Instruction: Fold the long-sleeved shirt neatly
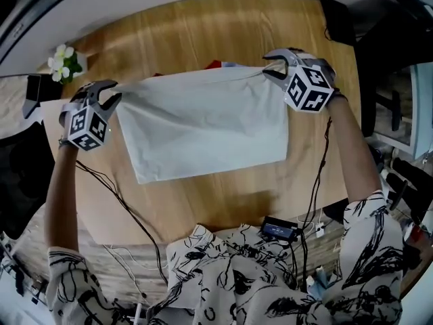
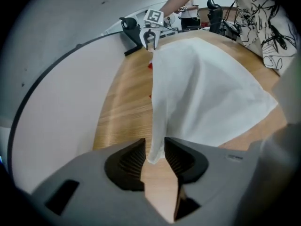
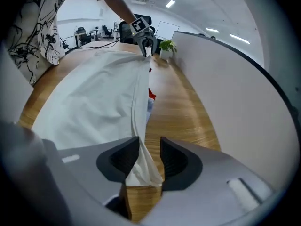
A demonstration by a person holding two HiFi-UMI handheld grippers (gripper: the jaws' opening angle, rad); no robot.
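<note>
The white folded long-sleeved shirt (image 1: 203, 124) is spread mid-frame on the light wooden worktop (image 1: 203, 26). The left claw (image 2: 154, 145) at its upper-left corner and the right claw (image 3: 149, 142) at its upper-right corner are both closing, jaws apart around the fabric edge.

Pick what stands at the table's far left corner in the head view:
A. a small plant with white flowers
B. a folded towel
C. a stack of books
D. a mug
A: a small plant with white flowers stands at the far left of the table, beyond the shirt.
</note>
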